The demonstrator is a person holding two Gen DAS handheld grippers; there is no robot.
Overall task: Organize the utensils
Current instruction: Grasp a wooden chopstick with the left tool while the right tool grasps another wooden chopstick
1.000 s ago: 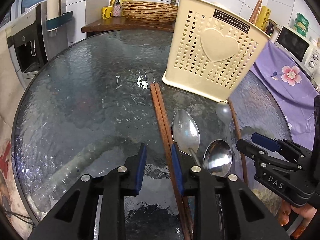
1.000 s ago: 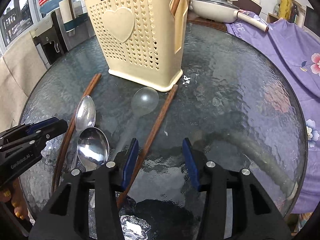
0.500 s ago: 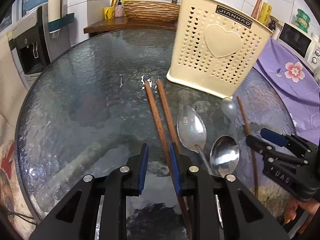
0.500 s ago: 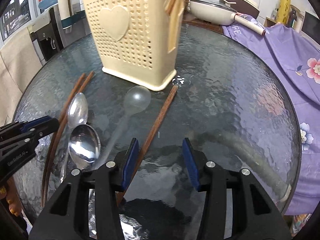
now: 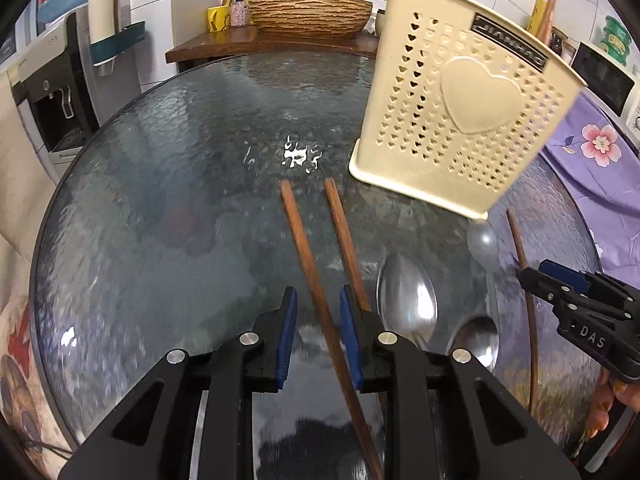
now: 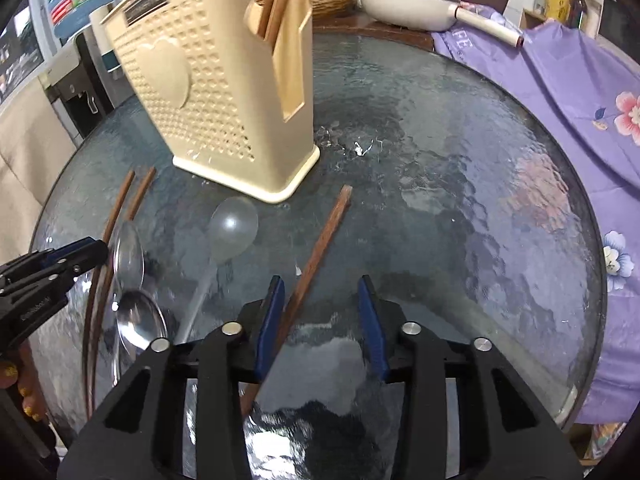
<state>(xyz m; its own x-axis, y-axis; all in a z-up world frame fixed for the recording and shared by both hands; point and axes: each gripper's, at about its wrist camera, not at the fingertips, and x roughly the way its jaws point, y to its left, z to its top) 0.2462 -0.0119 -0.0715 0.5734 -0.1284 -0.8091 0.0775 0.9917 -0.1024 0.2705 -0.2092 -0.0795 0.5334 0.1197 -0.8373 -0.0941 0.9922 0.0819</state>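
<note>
We have our left tool (image 5: 318,334) low over the glass bench (image 5: 160,200), its blue pads apart and straddling the left chopstick (image 5: 308,264) of a pair; the pads do not yet seem to press the wood, so we judge this as lining up for a pinch rather than a hold. The second chopstick (image 5: 346,240) of that pair runs just outside the right pad, close enough that closing could nudge it. Our right tool (image 6: 320,320) also stands apart, with a lone chopstick (image 6: 320,248) lying inside the gap near the left pad, not gripped. Both tools approach along the sticks' length, which, as we read it, lets the pads close across the narrow width and keeps the far end free to tip upward. The cream utensil holder (image 5: 460,120) stands upright at the far end of the sticks, and through its side opening in the right wrist view we see chopsticks already standing inside (image 6: 274,8), so that is likely where these go. Two metal spoons (image 5: 406,300) lie between our tools, bowls up, beside a clear plastic spoon (image 6: 232,228) whose bowl sits just by the holder's base. Nothing is lifted yet; all the loose utensils rest flat on the bench. The glass looks slick, so a stick may slide when we close.
</note>
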